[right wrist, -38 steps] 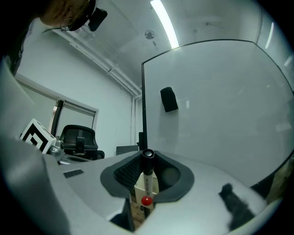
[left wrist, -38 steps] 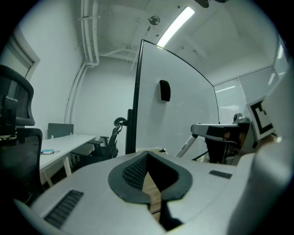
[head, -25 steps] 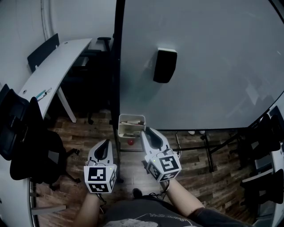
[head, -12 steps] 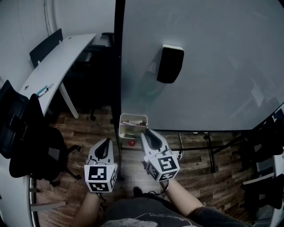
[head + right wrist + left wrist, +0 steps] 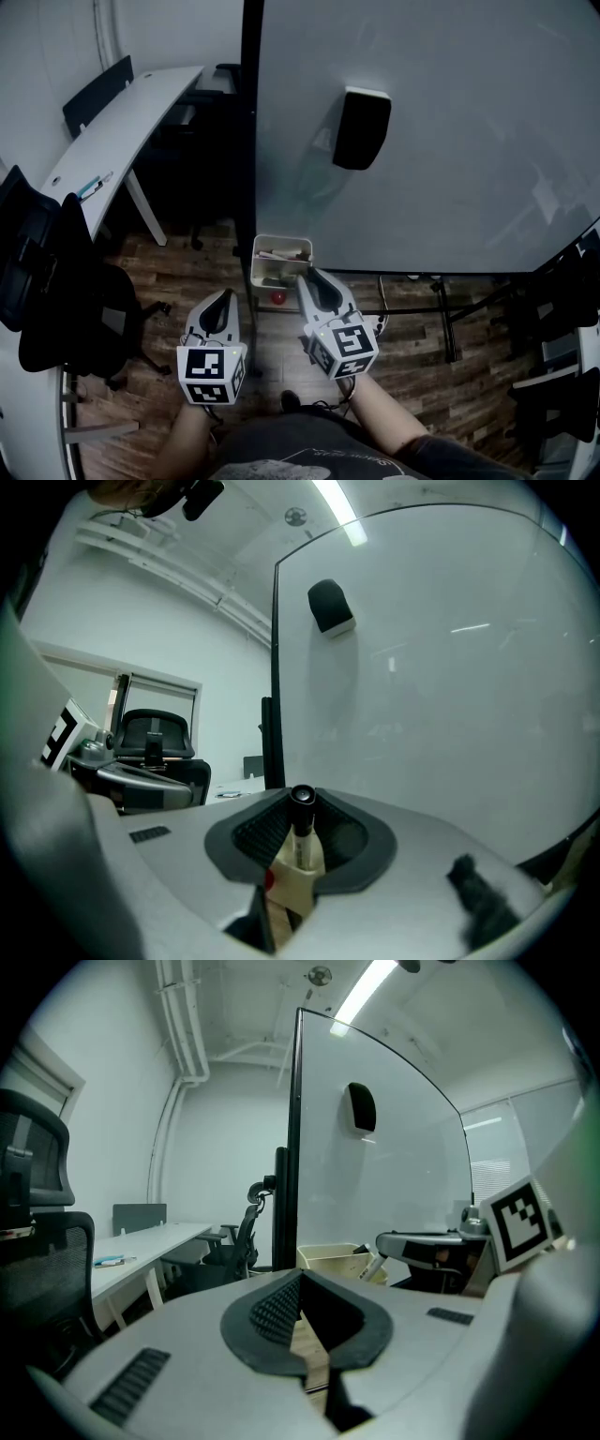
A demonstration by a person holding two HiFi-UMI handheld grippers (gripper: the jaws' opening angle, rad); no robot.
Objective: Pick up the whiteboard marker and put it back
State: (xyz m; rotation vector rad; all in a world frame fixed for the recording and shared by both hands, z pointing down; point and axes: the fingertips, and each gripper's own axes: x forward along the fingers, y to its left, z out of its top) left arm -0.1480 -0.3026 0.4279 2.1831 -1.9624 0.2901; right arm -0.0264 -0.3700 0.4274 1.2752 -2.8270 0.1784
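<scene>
Whiteboard marker (image 5: 301,825) clamped between the fingers of the right gripper (image 5: 300,808), beside the whiteboard (image 5: 450,141).
Only the right gripper view shows it, black cap poking out past the 2 fingers. The head view hides it but places that gripper at the near rim of a white bin (image 5: 281,246) below the whiteboard and its black eraser (image 5: 361,127). The left gripper (image 5: 298,1281) has its fingers together, with nothing between them.

At frame centre a cream tray (image 5: 281,241) sits by the lower edge of the whiteboard (image 5: 450,141), holding markers (image 5: 275,254). Upper left, a white counter (image 5: 122,122) carries pens (image 5: 94,186). Wood-plank floor (image 5: 422,375) fills the bottom.
</scene>
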